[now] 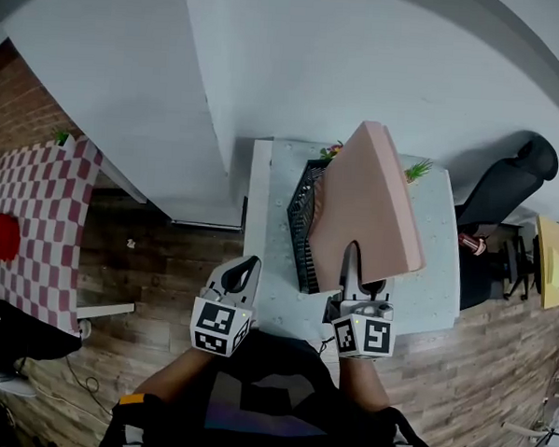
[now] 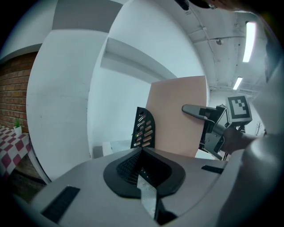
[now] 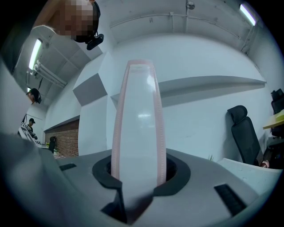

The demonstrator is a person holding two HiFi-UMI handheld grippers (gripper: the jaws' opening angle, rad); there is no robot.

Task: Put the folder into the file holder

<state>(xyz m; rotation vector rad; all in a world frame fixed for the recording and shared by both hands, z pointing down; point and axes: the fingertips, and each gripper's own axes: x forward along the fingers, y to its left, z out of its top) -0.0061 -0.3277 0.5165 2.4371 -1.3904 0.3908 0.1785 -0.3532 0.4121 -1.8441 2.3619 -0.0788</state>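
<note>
A large pink folder [image 1: 369, 204] stands on edge above the white speckled table [image 1: 432, 263], tilted, with my right gripper [image 1: 350, 261] shut on its near lower edge. The right gripper view shows the folder's [image 3: 138, 133] edge rising straight up between the jaws of that gripper [image 3: 138, 177]. Just left of the folder stands a black mesh file holder [image 1: 303, 224]; the folder's lower left part overlaps its top. My left gripper [image 1: 247, 266] hovers at the table's near left edge, jaws together and holding nothing. Its view shows the file holder [image 2: 144, 128], the folder [image 2: 177, 115] and the right gripper [image 2: 199, 111].
Small green plants [image 1: 418, 169] sit at the table's far edge by the white wall. A black office chair [image 1: 506, 183] stands to the right, a red-checkered table [image 1: 38, 196] to the left. A white wall pillar [image 1: 210, 121] juts out left of the table.
</note>
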